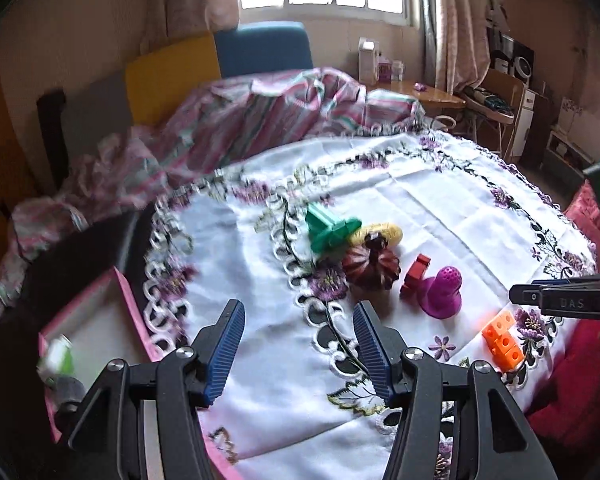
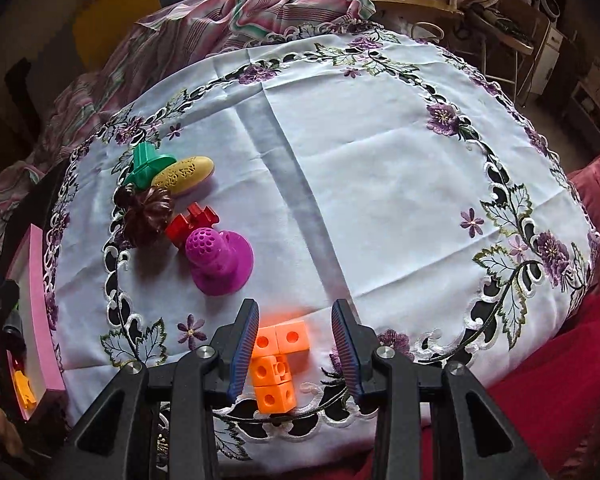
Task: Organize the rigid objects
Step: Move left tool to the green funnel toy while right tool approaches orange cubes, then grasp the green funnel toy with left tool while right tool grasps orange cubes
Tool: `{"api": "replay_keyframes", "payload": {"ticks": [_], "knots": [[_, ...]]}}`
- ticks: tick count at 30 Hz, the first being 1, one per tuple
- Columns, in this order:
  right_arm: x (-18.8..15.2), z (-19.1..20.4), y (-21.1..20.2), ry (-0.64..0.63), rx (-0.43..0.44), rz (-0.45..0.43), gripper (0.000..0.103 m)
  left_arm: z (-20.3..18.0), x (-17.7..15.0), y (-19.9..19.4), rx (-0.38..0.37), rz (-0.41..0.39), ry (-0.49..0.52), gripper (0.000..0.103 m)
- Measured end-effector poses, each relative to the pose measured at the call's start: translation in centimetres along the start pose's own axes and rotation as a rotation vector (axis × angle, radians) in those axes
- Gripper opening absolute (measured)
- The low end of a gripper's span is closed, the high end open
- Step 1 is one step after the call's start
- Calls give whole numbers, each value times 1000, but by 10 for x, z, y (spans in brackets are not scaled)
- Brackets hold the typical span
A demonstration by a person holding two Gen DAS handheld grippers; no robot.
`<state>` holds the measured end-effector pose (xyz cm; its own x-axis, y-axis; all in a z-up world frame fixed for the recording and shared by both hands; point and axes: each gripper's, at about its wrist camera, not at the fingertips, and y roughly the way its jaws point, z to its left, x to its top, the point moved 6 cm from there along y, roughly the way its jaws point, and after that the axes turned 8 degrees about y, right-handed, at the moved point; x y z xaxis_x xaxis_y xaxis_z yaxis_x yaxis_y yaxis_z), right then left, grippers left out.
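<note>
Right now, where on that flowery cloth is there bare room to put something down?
The widest bare patch is the white middle of the tablecloth, right of the purple toy and inside the embroidered flower border. The left side is crowded: green piece, yellow piece, brown piece and red piece cluster together.

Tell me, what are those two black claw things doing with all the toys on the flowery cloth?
A person is tidying toys with two hand-held grippers. The right gripper is open around the orange cube block piece, not yet squeezing it. The left gripper is open and empty, near the pink box. The purple toy waits on the tablecloth.
</note>
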<state>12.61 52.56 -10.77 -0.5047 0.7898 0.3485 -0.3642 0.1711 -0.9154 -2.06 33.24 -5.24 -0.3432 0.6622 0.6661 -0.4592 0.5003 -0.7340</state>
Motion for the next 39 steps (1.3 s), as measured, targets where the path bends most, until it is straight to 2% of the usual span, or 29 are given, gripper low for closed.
{"api": "replay_keyframes", "payload": {"ticks": [6,11,18,22,29,32,34,35,36,39], "knots": [[1,-1,0,25,39,6,38,24,-4,43,-77,115,-150,58],[1,-1,0,36,66,7,38,38,11,69,-76,142,-194,58],[1,-1,0,43,94,9,38,35,45,118,-189,202,-290,57],[1,1,1,39,105,16,38,27,68,147,-196,219,-295,57],[1,0,0,48,121,14,38,15,88,193,-169,272,-277,58],[0,1,0,47,121,16,38,14,86,215,-191,340,-300,57],[0,1,1,47,118,18,38,14,80,223,-178,358,-295,46],[0,1,0,47,119,17,38,15,80,221,-154,339,-270,35],[0,1,0,48,121,17,38,15,80,219,-163,327,-260,29],[1,0,0,53,123,16,38,23,74,206,-179,293,-280,29]]}}
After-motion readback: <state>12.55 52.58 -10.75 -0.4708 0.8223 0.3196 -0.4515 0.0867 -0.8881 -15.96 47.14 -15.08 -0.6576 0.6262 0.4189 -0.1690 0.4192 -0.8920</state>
